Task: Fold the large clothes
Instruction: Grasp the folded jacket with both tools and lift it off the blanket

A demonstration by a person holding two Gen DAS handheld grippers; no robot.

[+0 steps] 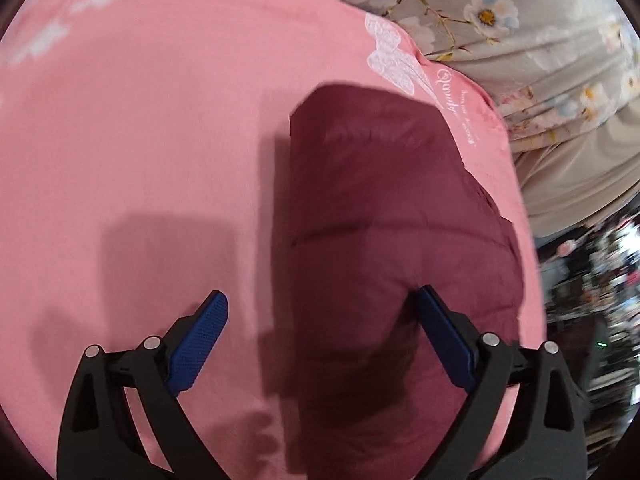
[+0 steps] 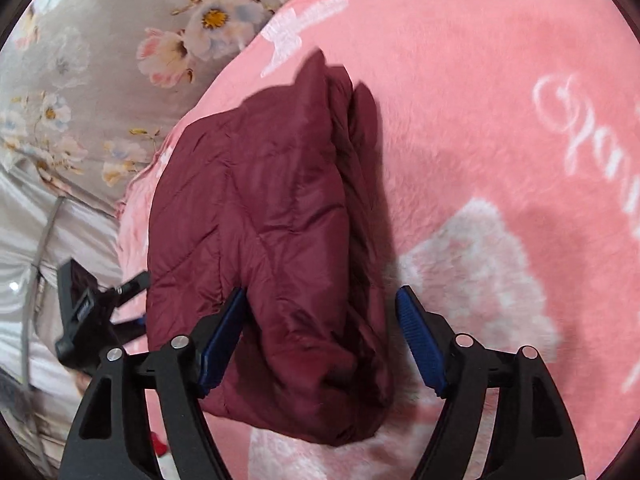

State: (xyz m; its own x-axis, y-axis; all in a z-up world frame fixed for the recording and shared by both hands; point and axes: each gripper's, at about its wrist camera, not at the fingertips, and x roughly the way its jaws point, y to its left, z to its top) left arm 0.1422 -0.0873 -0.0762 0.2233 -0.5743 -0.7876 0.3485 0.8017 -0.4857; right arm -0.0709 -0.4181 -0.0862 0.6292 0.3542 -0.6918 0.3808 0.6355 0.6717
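A dark maroon quilted jacket [image 2: 264, 216], folded into a thick bundle, lies on a pink fleece blanket [image 2: 460, 80]. My right gripper [image 2: 322, 292] is open and straddles the bundle's near end. Its left pad [image 2: 224, 340] lies against the fabric, and its right pad [image 2: 420, 340] stands clear over the blanket. In the left wrist view the same jacket [image 1: 380, 208] stretches away from me, blurred. My left gripper [image 1: 320, 298] is wide open above it. One pad [image 1: 444, 336] sits at the jacket's near part, the other [image 1: 200, 344] over bare blanket [image 1: 140, 140]. Nothing is clamped.
The blanket has white butterfly and script prints. Beside it lies a grey floral bedsheet [image 2: 80, 80], also seen in the left wrist view [image 1: 520, 40]. A black tool body [image 2: 84, 312] pokes in at the jacket's left edge. Blurred clutter [image 1: 592, 300] lies beyond the bed's edge.
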